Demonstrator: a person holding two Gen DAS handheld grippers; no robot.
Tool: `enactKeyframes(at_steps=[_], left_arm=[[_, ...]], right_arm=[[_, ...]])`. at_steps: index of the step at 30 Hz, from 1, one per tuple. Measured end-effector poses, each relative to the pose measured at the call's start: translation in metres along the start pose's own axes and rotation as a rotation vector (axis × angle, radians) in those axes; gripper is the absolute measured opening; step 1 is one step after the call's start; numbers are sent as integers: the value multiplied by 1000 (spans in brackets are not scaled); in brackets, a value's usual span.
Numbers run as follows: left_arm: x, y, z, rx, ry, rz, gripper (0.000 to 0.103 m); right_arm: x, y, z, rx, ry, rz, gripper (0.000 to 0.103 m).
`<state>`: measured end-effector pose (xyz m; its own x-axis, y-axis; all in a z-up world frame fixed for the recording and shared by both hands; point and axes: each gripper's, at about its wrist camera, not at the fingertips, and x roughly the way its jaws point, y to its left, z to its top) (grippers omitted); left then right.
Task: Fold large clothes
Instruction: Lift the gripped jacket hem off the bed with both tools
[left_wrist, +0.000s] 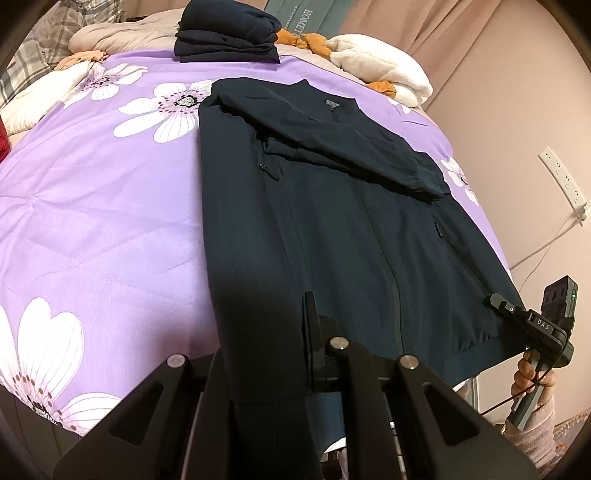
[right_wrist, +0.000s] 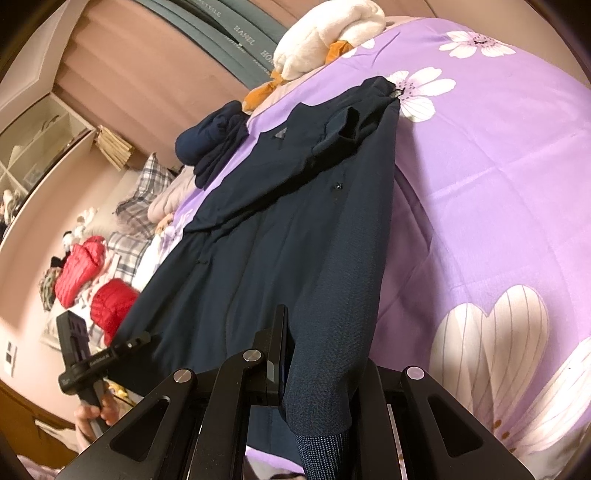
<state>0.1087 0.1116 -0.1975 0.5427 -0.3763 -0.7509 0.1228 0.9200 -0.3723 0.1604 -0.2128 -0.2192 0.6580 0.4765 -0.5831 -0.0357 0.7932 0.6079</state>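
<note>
Here both grippers angle downward at the near hem of the dark navy zip-front jacket (left_wrist: 332, 229), which lies flat on the purple flower-printed bedspread (left_wrist: 110, 206). The left gripper (left_wrist: 310, 332) is clamped on the hem near the lower centre of its frame; the right gripper (right_wrist: 286, 354) pinches the hem's other corner. A folded dark navy stack (left_wrist: 227, 33) sits at top centre. Fabric hides the fingertips.

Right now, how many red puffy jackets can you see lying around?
2. One red puffy jacket lies on the heap at the far left of the right wrist view; the other sits just below it, nearer the dark jacket. More may be hidden.
</note>
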Motion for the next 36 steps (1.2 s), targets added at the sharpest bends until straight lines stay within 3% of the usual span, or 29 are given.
enactKeyframes(at_steps=[36], left_arm=[[-11, -7, 5, 41, -14, -43, 9]], right_arm=[[-10, 13, 13, -114, -4, 52, 13]])
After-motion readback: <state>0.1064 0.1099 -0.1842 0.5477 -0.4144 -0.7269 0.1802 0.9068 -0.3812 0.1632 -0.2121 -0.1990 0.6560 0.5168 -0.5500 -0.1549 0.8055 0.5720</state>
